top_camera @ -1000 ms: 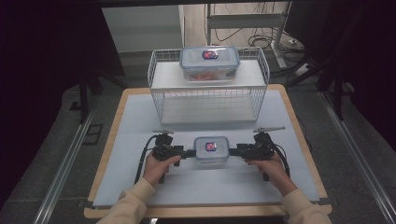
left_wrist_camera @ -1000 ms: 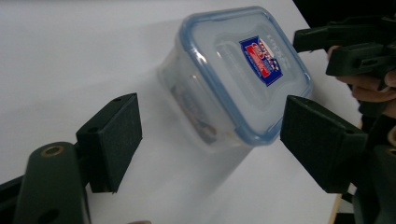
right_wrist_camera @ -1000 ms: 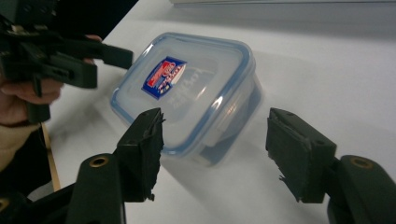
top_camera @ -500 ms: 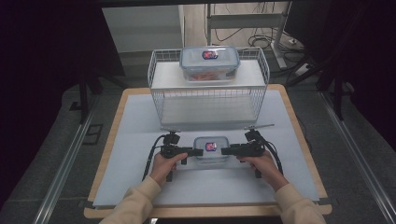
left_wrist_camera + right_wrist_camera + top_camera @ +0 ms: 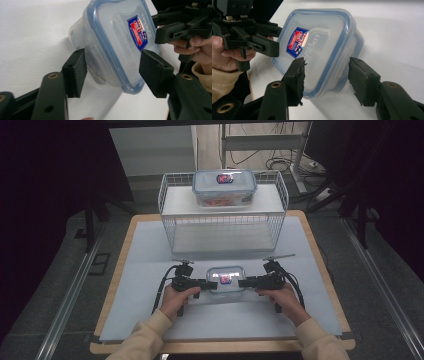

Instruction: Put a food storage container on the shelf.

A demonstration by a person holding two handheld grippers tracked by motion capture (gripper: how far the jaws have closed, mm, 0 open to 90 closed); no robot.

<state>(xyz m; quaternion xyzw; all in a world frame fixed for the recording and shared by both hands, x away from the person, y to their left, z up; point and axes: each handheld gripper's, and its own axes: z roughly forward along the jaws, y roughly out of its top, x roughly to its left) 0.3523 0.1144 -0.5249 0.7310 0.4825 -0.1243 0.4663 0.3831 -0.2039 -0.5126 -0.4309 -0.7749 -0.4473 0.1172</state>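
A small clear food container [image 5: 226, 279] with a blue-rimmed lid and a red-blue label lies on the white table cover [image 5: 150, 250]. My left gripper [image 5: 204, 284] reaches in from its left end and my right gripper [image 5: 245, 282] from its right end. In the left gripper view the jaws have just been closing, and the gripper [image 5: 112, 72] has both pads against the container [image 5: 117, 37]. In the right gripper view my right gripper [image 5: 325, 80] has also been closing around the container [image 5: 319, 45]; one pad lies on the lid and the other stands a sliver off the side flap.
A white wire basket rack [image 5: 170, 220] stands at the back of the table, with a second, larger lidded container [image 5: 225, 187] on its top shelf. Cables trail from both grippers. The wooden table edge [image 5: 320, 250] frames the cover.
Both grippers have slid inward onto the ends of the container and their jaws have narrowed around it. The container has stayed in place.
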